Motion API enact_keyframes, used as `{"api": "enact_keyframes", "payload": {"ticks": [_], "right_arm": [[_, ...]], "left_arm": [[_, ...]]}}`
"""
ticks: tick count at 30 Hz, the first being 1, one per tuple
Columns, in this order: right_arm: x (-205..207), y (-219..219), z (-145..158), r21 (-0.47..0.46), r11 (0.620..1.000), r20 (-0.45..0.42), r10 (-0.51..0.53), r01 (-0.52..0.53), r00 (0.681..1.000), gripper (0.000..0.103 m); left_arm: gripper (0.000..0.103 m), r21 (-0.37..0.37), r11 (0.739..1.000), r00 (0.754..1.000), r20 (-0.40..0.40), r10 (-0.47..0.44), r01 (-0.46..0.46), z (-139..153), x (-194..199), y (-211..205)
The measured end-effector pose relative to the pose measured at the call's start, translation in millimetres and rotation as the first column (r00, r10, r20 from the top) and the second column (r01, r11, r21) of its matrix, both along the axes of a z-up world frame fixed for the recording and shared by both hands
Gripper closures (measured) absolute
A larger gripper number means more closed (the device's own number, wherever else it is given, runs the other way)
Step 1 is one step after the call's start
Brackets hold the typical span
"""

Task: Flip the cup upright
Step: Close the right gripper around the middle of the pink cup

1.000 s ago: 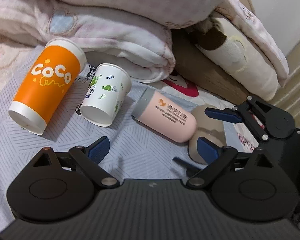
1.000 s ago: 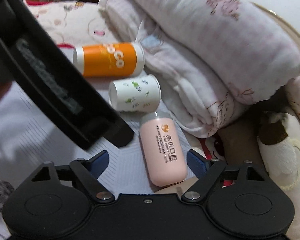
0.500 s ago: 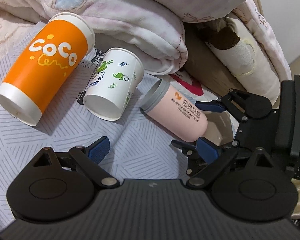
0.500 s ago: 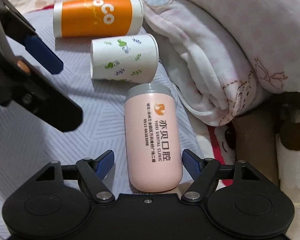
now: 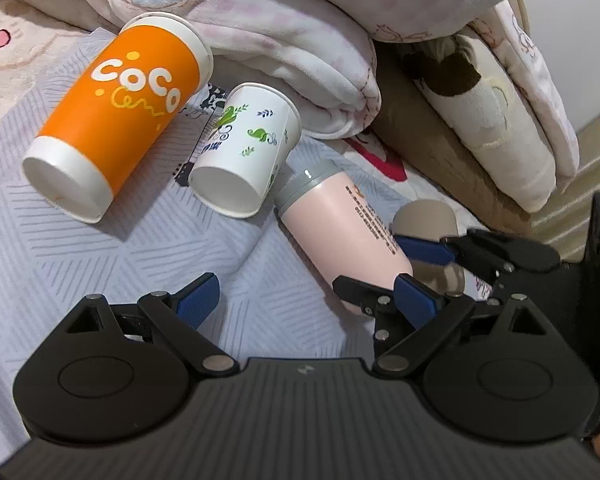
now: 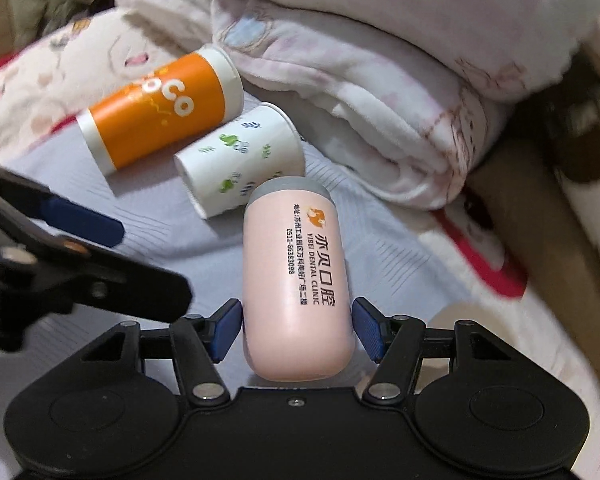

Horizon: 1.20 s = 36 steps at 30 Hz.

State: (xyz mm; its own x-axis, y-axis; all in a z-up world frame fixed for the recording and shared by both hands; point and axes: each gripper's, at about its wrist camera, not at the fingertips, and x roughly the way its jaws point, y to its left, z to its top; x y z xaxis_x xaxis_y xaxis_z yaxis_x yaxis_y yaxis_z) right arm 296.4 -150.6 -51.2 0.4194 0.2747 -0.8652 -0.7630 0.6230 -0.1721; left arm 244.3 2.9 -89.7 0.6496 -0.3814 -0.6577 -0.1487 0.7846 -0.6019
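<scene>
A pink cup with a grey rim [image 6: 298,268] lies on its side on the grey patterned sheet; it also shows in the left wrist view [image 5: 340,228]. My right gripper [image 6: 298,330] has a blue pad on either side of the cup's closed base, at or very near its sides. In the left wrist view the right gripper [image 5: 410,270] sits at the cup's lower end. My left gripper [image 5: 308,300] is open and empty, just left of the pink cup. An orange COCO cup [image 5: 112,128] and a white leaf-print cup [image 5: 246,160] lie on their sides to the left.
Folded pink and white blankets [image 5: 300,40] are piled behind the cups. A cream plush pillow [image 5: 492,120] and a brown cushion lie at the right. A beige round object [image 5: 424,218] sits behind the pink cup. The left gripper's arm [image 6: 60,256] crosses the right wrist view.
My right gripper moved forward so the pink cup's base now sits between its fingers, and the fingers narrowed. The left gripper shifted slightly; the cups stayed lying down.
</scene>
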Motion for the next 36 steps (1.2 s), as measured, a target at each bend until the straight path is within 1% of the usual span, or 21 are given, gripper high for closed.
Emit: {"api": "enact_keyframes", "payload": {"ticks": [3, 8, 10, 12, 15, 19, 22, 24, 27, 29, 32, 33, 36], "right_arm": [[-15.1, -5.8, 2.4, 0.065, 0.995, -0.028, -0.075, 0.076, 0.997, 0.037], [-44.7, -10.8, 6.8, 0.111, 0.981, -0.049, -0.156, 0.161, 0.987, 0.037], [-57.1, -14.2, 10.3, 0.145, 0.968, -0.046, -0.202, 0.207, 0.978, 0.037], [-70.9, -18.2, 14.6, 0.202, 0.947, -0.047, -0.245, 0.249, 0.968, 0.037], [-91.0, -21.0, 16.8, 0.254, 0.924, -0.046, -0.283, 0.286, 0.958, 0.037], [-106.3, -20.7, 11.8, 0.272, 0.895, -0.086, -0.343, 0.353, 0.935, 0.037], [-116.9, -21.8, 9.2, 0.293, 0.869, -0.116, -0.381, 0.399, 0.917, 0.037], [-125.4, -24.9, 8.9, 0.315, 0.840, -0.146, -0.416, 0.441, 0.897, 0.037], [-136.3, -32.3, 8.0, 0.348, 0.783, -0.193, -0.478, 0.516, 0.857, 0.037], [-140.4, -38.4, 8.2, 0.367, 0.758, -0.204, -0.500, 0.540, 0.841, 0.037], [-141.3, -39.6, 2.6, 0.355, 0.755, -0.220, -0.505, 0.551, 0.834, 0.037], [-142.1, -40.2, 0.1, 0.358, 0.749, -0.229, -0.508, 0.557, 0.830, 0.037], [-143.8, -41.5, -8.0, 0.362, 0.740, -0.270, -0.499, 0.567, 0.823, 0.037]], "left_arm": [[0.008, -0.002, 1.000, 1.000, -0.007, -0.013, 0.013, 3.8, -7.9, 0.0], [0.008, -0.035, 0.999, 0.999, -0.035, -0.027, 0.026, 8.3, -22.2, 4.0], [0.008, -0.051, 0.998, 0.998, -0.043, -0.044, 0.041, 10.3, -29.1, 5.7], [0.008, -0.063, 0.997, 0.997, -0.057, -0.050, 0.047, 12.5, -34.2, 8.4], [0.008, -0.060, 0.996, 0.995, -0.068, -0.070, 0.066, 18.7, -42.8, 10.8], [0.008, -0.023, 0.995, 0.992, -0.084, -0.095, 0.093, 27.0, -58.6, 16.6], [0.008, -0.039, 0.994, 0.990, -0.098, -0.105, 0.102, 28.7, -66.5, 24.0], [0.008, -0.046, 0.993, 0.989, -0.101, -0.112, 0.107, 29.1, -70.3, 26.2], [0.008, -0.044, 0.993, 0.986, -0.121, -0.112, 0.107, 26.9, -73.6, 25.2], [0.008, -0.060, 0.990, 0.984, -0.120, -0.133, 0.126, 23.7, -74.5, 23.1], [0.008, -0.071, 0.987, 0.981, -0.119, -0.151, 0.143, 17.0, -73.9, 18.2], [0.008, -0.074, 0.986, 0.980, -0.122, -0.156, 0.147, 14.4, -73.2, 16.2], [0.008, -0.091, 0.983, 0.976, -0.134, -0.172, 0.161, 6.9, -69.7, 11.4]]}}
